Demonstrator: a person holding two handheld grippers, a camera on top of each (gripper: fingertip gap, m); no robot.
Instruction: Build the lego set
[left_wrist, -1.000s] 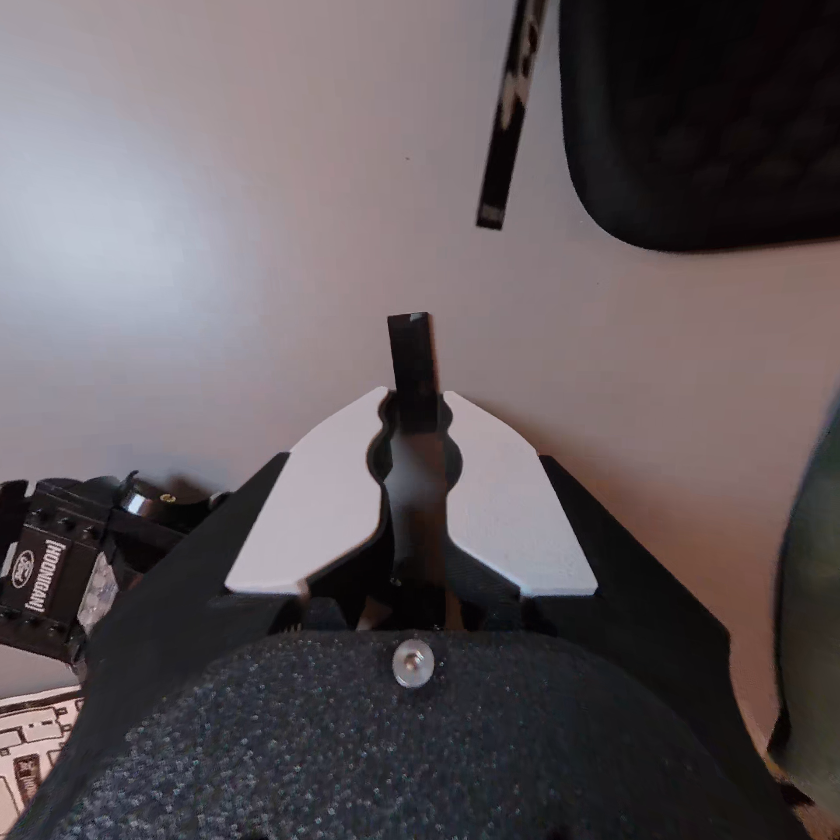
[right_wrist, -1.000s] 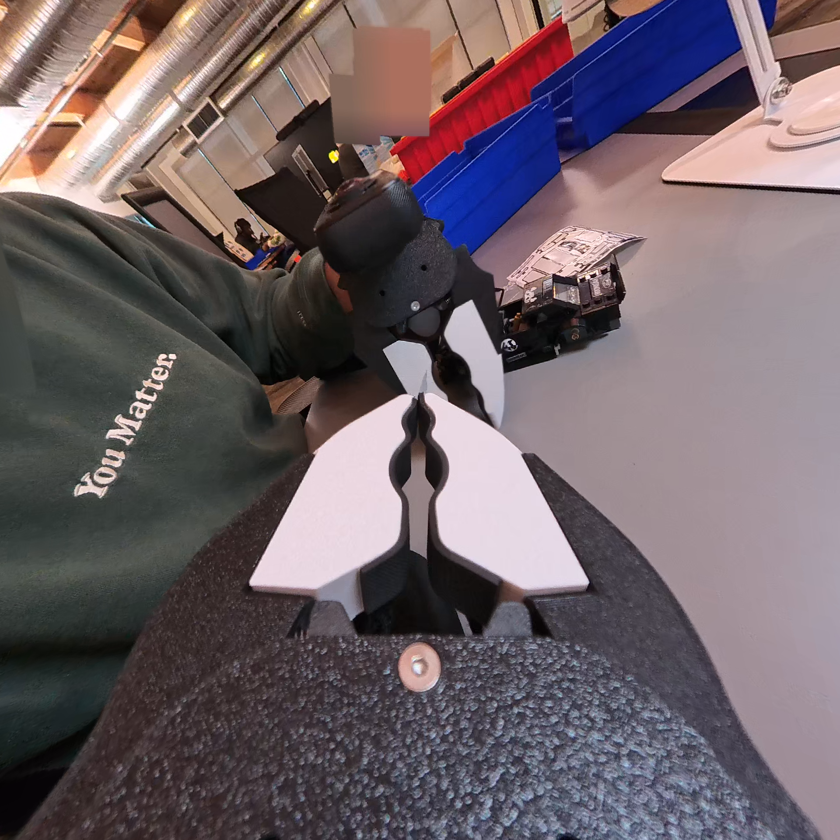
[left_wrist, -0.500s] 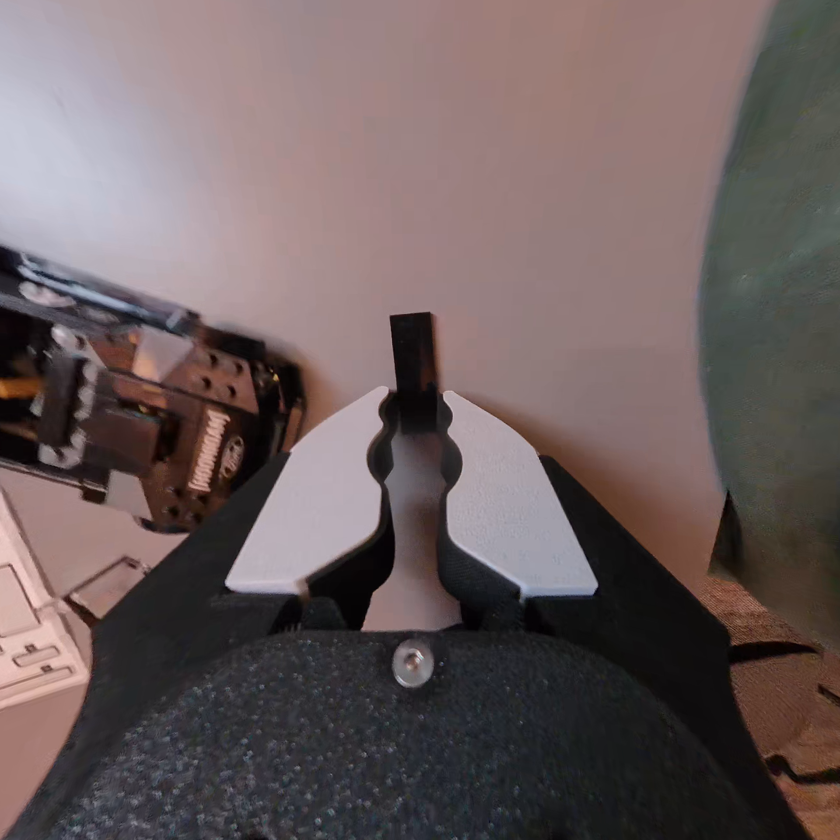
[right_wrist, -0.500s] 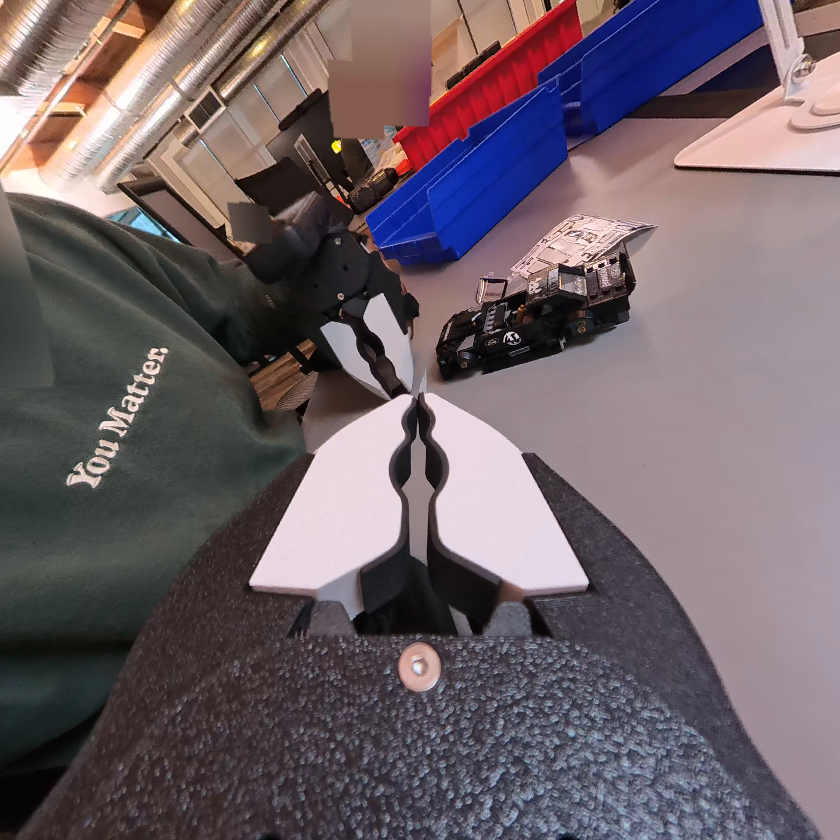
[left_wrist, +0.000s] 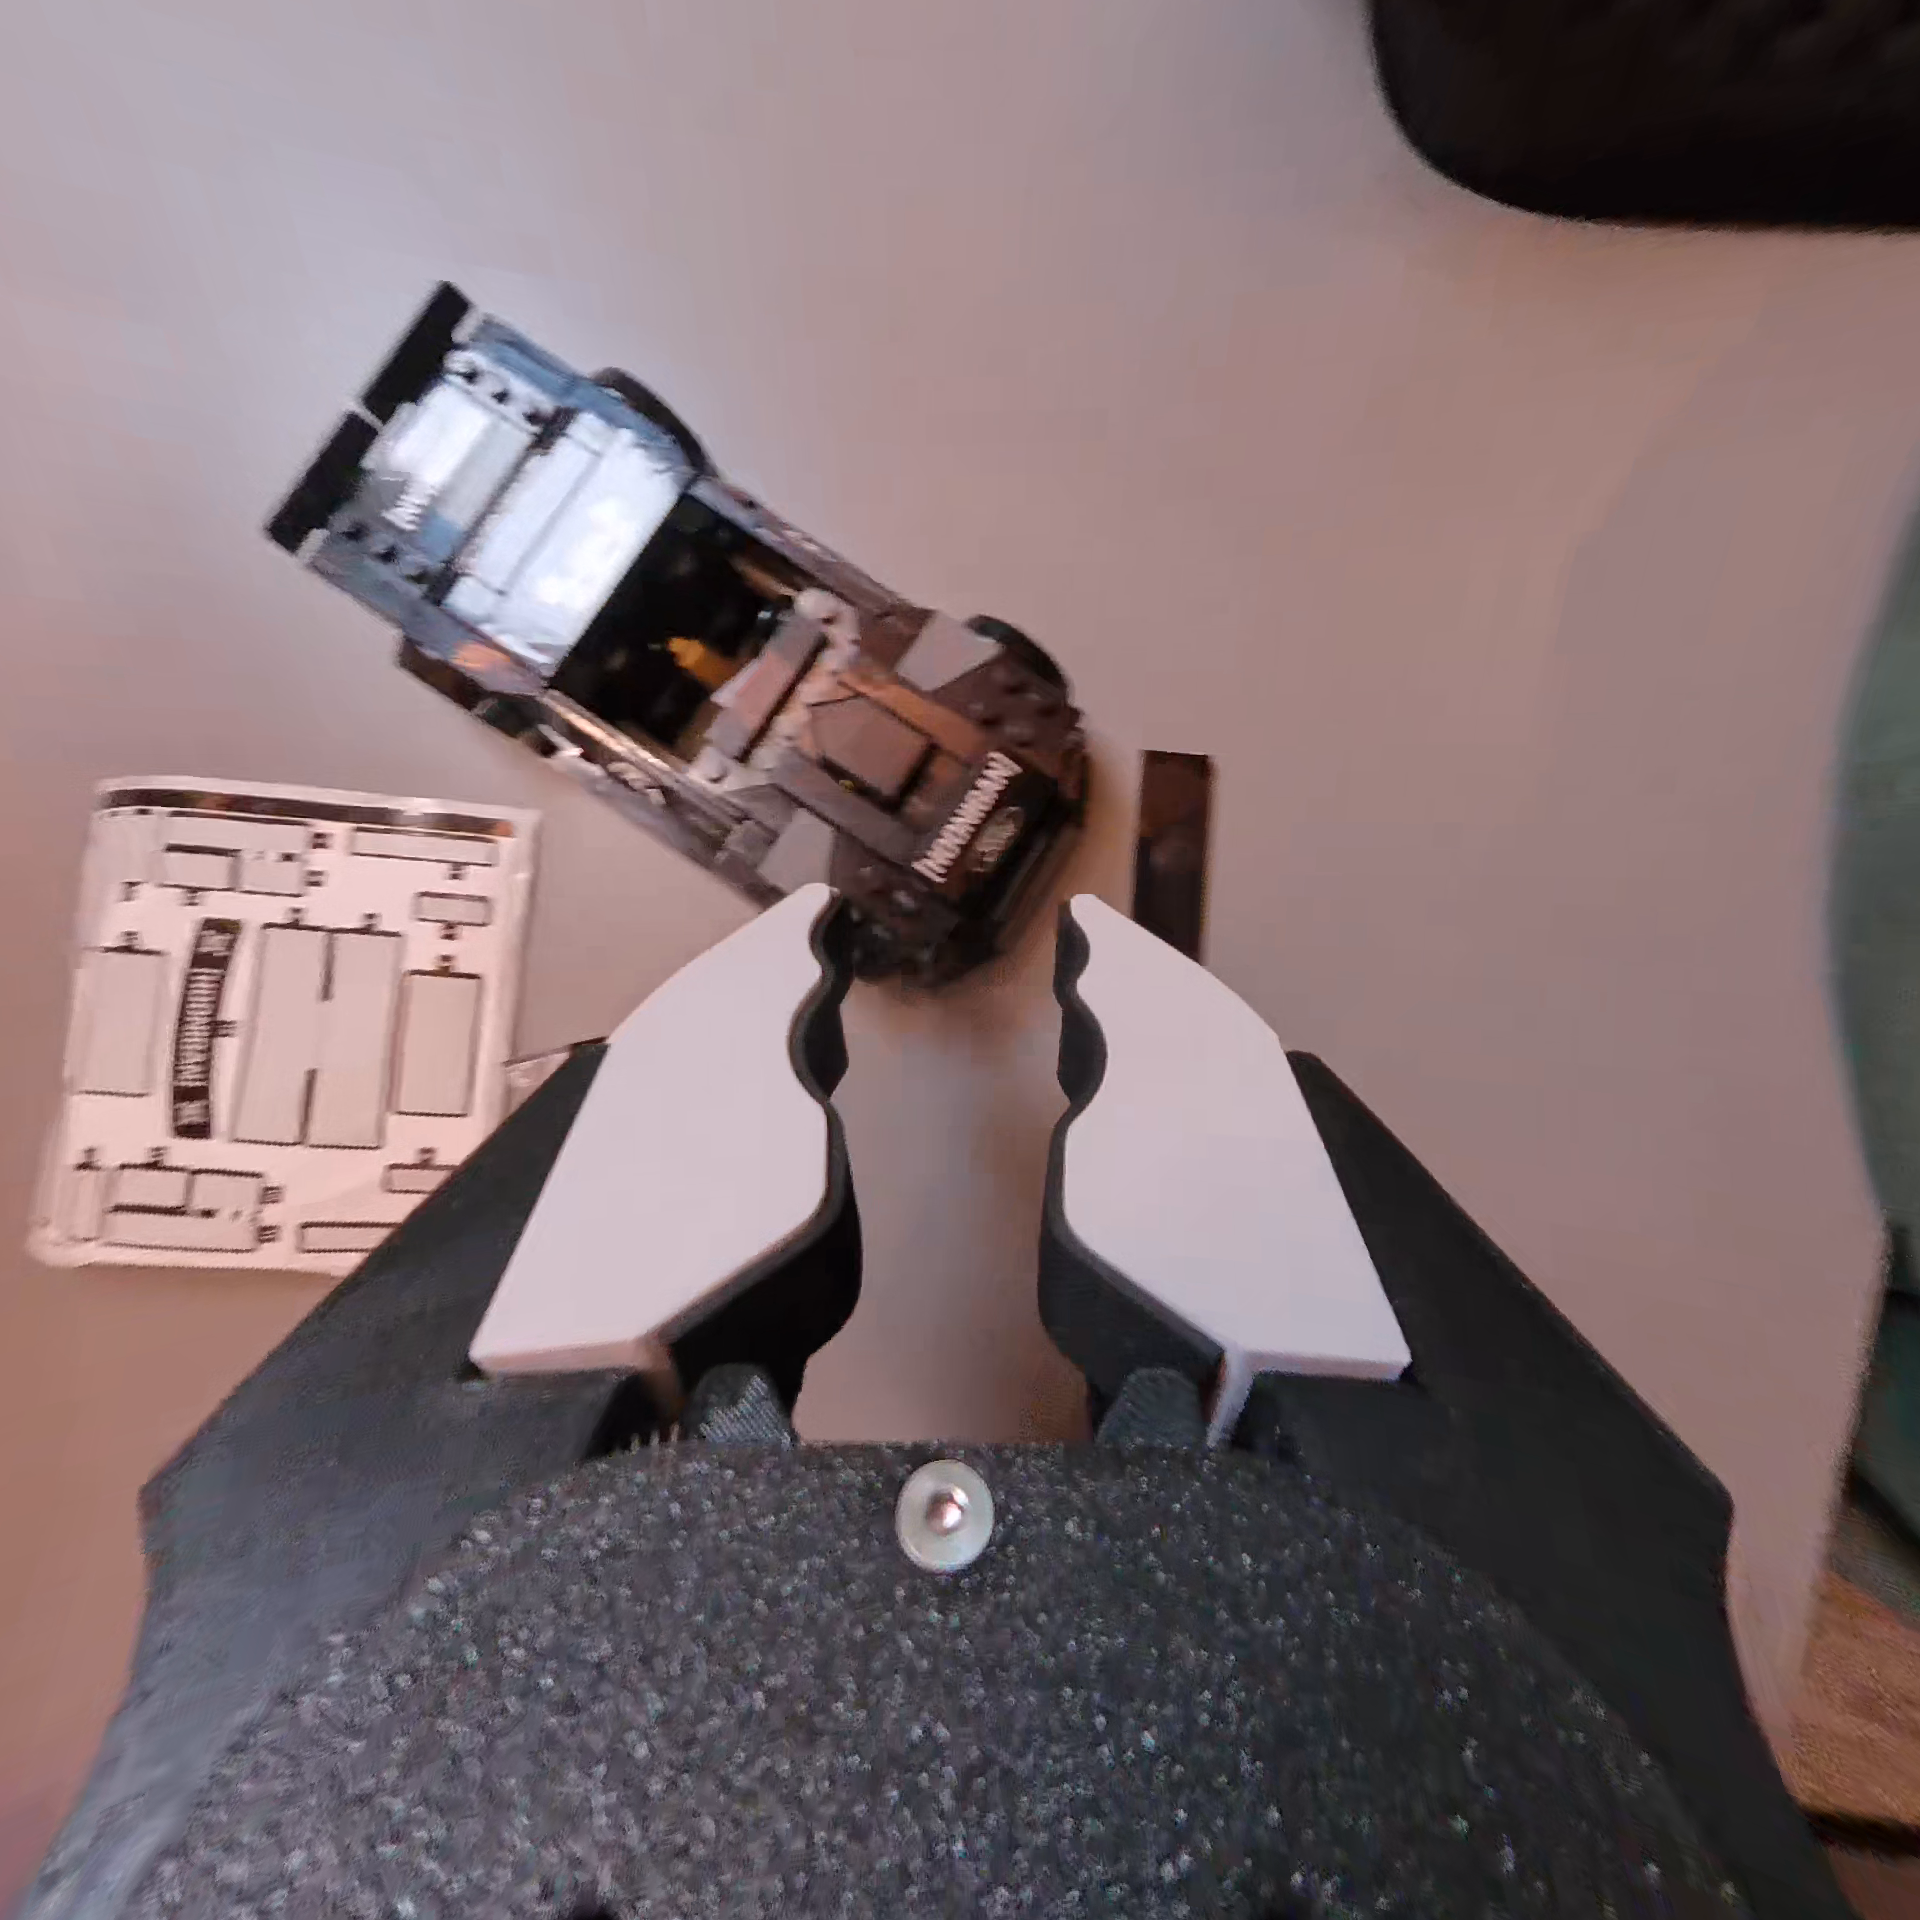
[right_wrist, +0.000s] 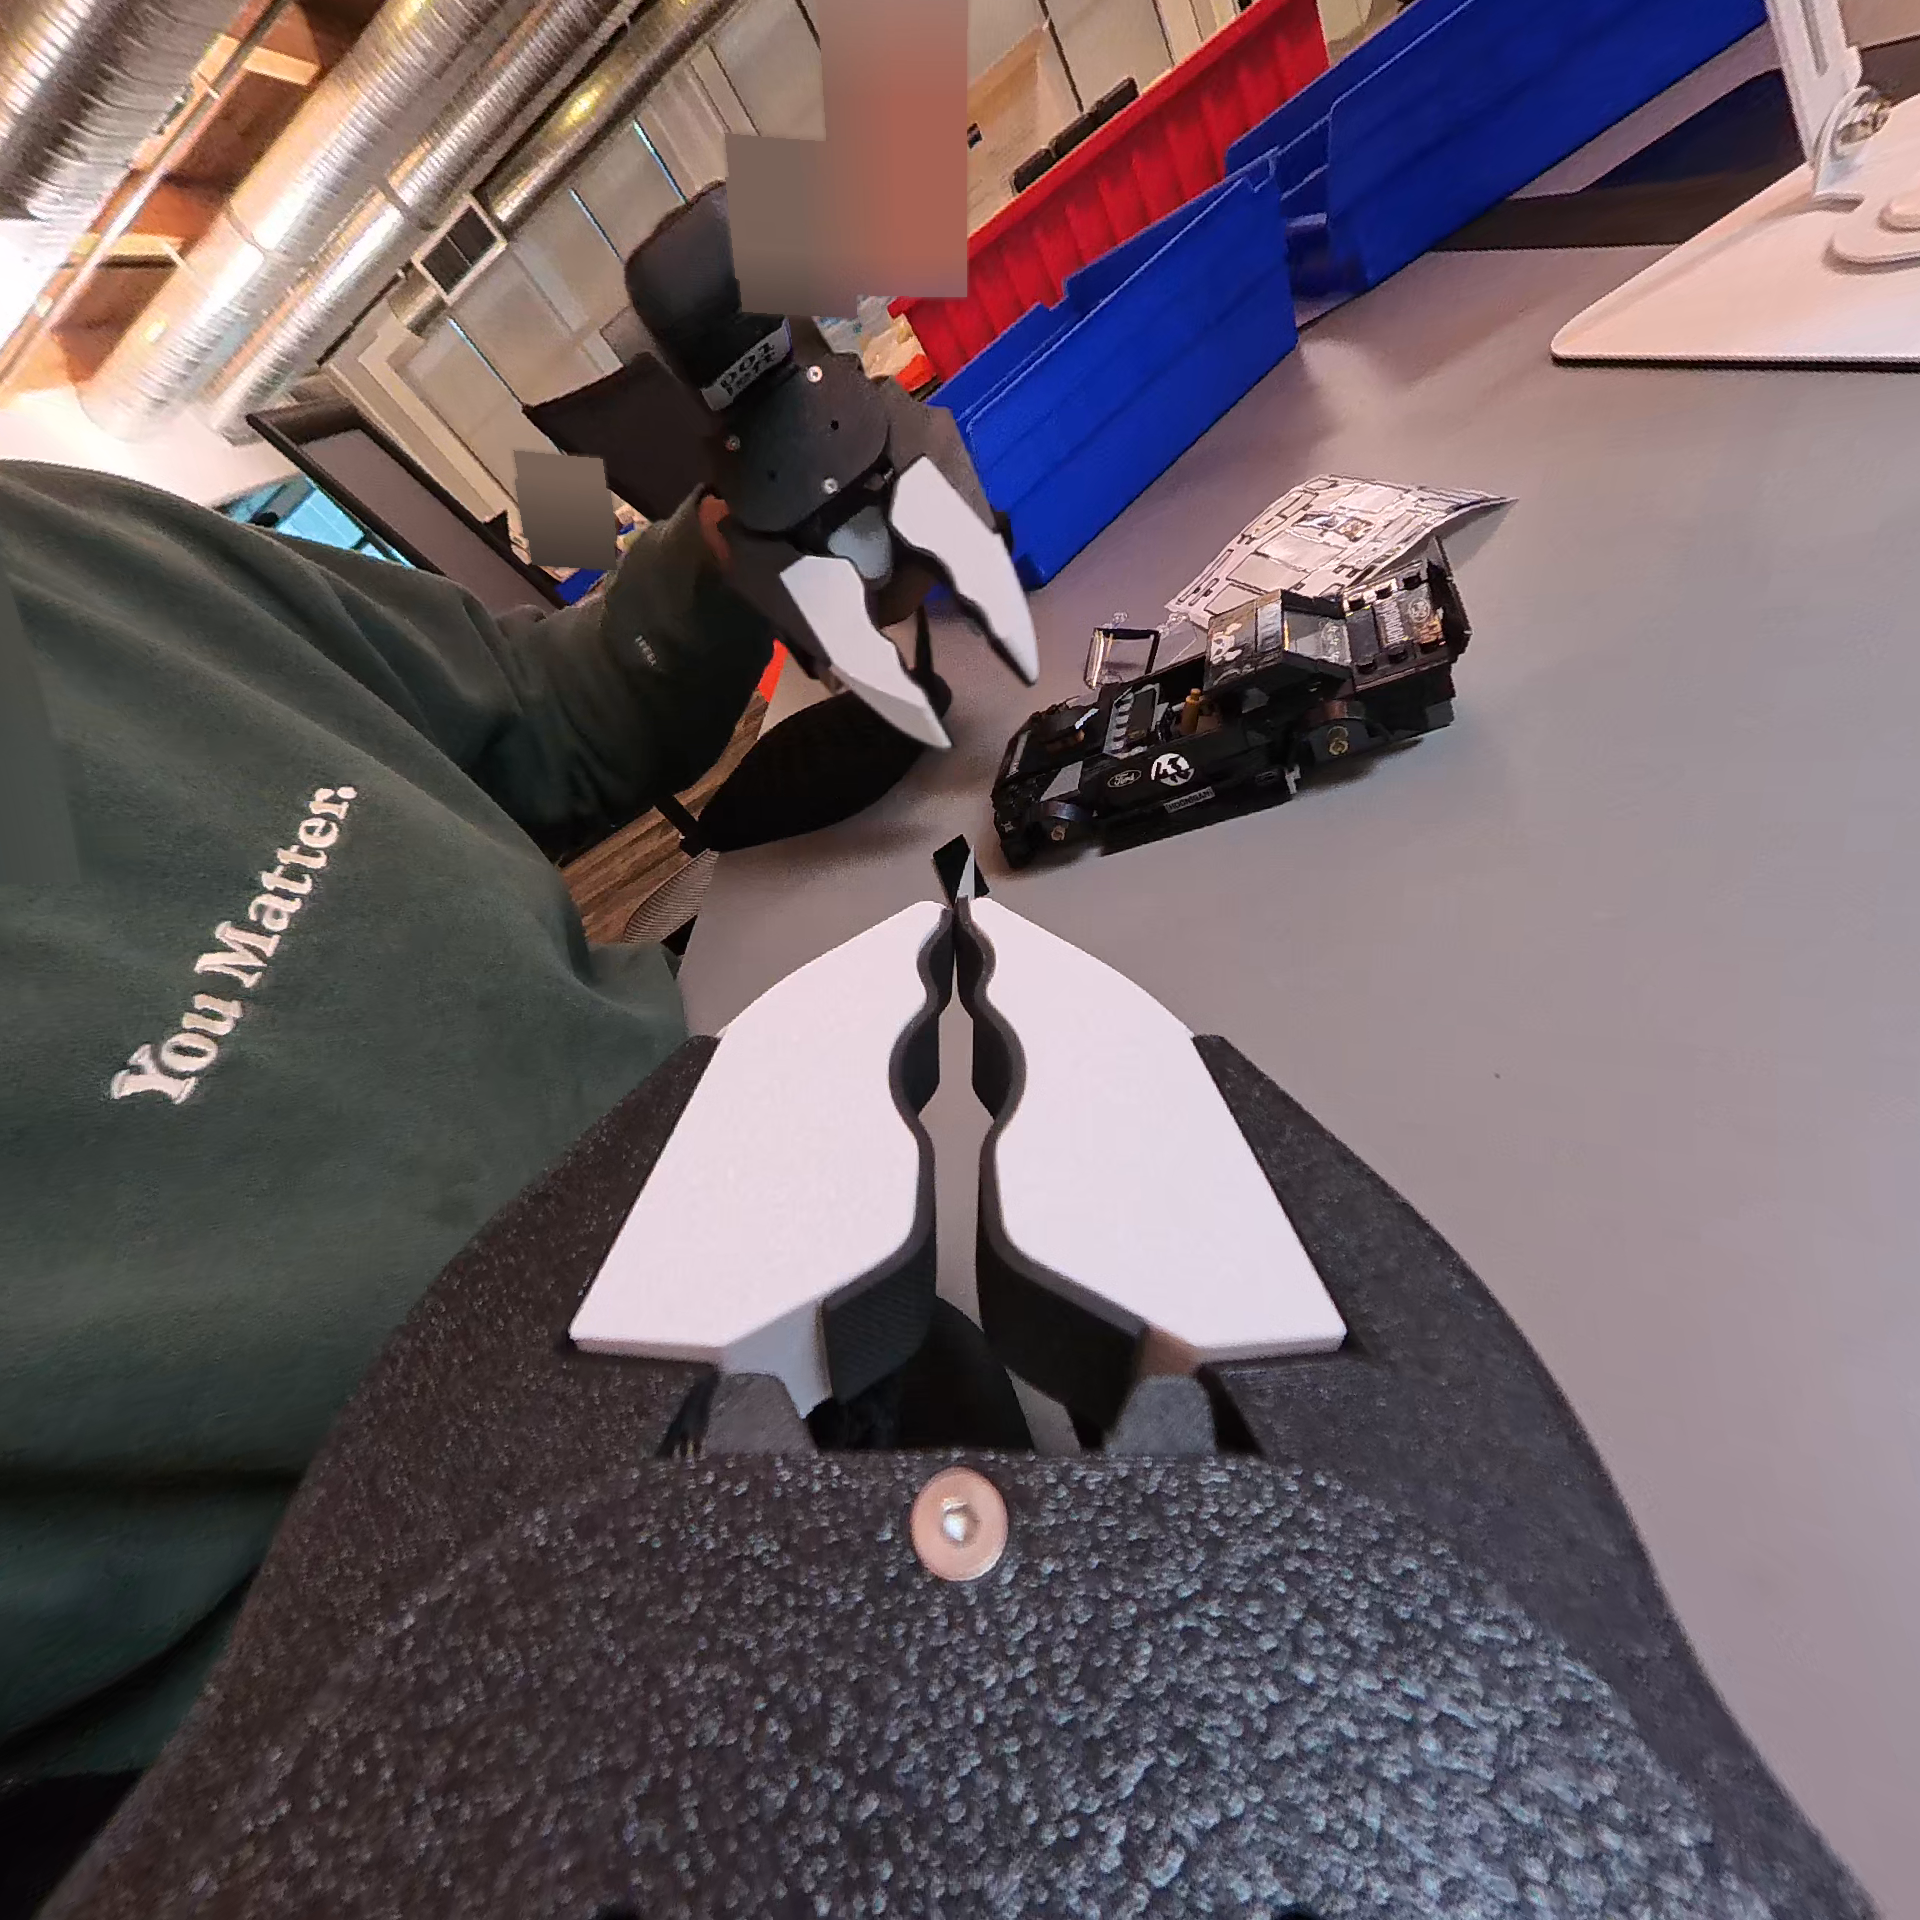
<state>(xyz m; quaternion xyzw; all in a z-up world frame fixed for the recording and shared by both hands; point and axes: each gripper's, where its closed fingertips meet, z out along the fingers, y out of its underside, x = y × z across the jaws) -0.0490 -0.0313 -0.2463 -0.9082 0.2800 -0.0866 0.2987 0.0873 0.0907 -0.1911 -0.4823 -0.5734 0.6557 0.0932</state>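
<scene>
Grey table (right_wrist: 1558, 935); blue bins (right_wrist: 1132, 343) behind; left gripper (left_wrist: 943, 914) wide open, empty; right gripper (right_wrist: 964, 906) pinches black strip (right_wrist: 958, 864)

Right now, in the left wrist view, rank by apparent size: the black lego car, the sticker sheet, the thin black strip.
1. black lego car, the largest, though the sticker sheet comes close
2. sticker sheet
3. thin black strip, clearly the smallest, partly hidden behind a finger of the left hand-held gripper

Soft indoor daylight; left view motion-blurred, edges fisheye-warped.
</scene>
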